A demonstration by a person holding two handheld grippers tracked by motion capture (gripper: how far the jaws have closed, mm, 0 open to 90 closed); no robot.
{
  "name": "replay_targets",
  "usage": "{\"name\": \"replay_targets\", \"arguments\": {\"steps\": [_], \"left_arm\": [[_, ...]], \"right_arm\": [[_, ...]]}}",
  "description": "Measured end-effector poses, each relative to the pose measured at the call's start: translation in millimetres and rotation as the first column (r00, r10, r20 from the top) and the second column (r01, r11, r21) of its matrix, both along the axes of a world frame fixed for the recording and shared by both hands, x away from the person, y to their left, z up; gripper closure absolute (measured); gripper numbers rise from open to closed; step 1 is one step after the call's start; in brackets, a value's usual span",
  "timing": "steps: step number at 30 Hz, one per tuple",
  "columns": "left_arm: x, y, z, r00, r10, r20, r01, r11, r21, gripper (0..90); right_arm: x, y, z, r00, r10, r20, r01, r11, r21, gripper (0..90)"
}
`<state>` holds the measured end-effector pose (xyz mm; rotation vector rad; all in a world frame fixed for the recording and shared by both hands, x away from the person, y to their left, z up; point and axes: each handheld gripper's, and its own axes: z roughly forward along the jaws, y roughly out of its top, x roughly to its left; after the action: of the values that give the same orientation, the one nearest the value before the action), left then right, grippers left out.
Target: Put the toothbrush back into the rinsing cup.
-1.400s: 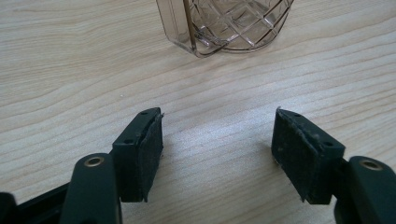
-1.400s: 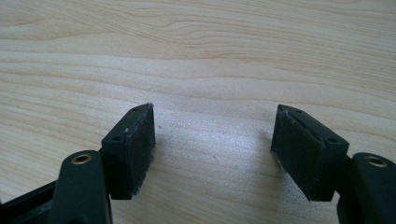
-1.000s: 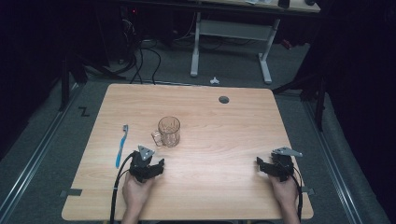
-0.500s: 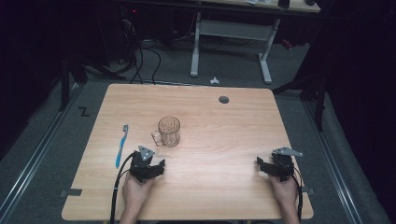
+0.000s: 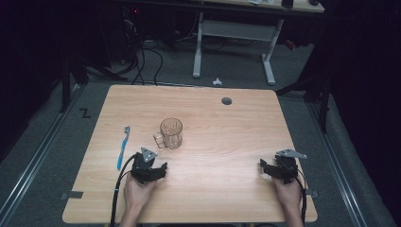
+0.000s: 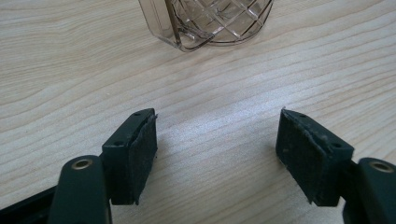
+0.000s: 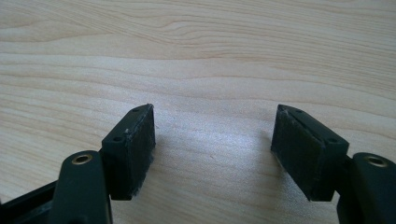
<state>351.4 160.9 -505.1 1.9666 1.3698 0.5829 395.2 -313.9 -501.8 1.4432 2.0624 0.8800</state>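
Note:
A clear cut-glass mug (image 5: 171, 133) with a handle stands upright on the wooden table (image 5: 227, 132), left of centre. A blue toothbrush (image 5: 123, 147) lies flat to its left. My left gripper (image 5: 153, 171) rests on the table just in front of the mug, open, nothing between its jaws. In the left gripper view (image 6: 217, 133) the mug's base (image 6: 205, 23) sits a short way ahead of the pads. My right gripper (image 5: 269, 169) rests near the front right of the table, open and empty; the right gripper view (image 7: 214, 126) looks onto bare wood.
A small round grey grommet (image 5: 227, 100) is set in the table near its far edge. Beyond the table stand a white desk frame (image 5: 234, 42) and loose cables (image 5: 142, 52) on the dark floor. A cable trails from each gripper off the front edge.

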Motion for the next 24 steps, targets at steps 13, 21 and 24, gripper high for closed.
{"name": "replay_targets", "arguments": {"steps": [13, 21, 24], "left_arm": [[-5.7, 4.8, 7.0, 0.9998, -0.009, -0.016, 0.008, 0.9999, -0.012, 32.2], [-11.0, 8.8, 11.9, 0.9996, -0.002, -0.028, 0.002, 1.0, -0.007, 32.3], [-14.0, 12.1, 14.5, 0.9997, 0.001, -0.023, -0.001, 0.9999, -0.016, 32.7]], "right_arm": [[0.0, 0.1, 0.0, 1.0, 0.002, 0.001, -0.002, 1.0, -0.003, 30.4], [0.0, 0.2, 0.0, 1.0, 0.003, 0.001, -0.003, 1.0, -0.004, 30.4], [-0.1, 0.2, 0.0, 1.0, 0.002, 0.0, -0.002, 1.0, -0.004, 30.4]]}}
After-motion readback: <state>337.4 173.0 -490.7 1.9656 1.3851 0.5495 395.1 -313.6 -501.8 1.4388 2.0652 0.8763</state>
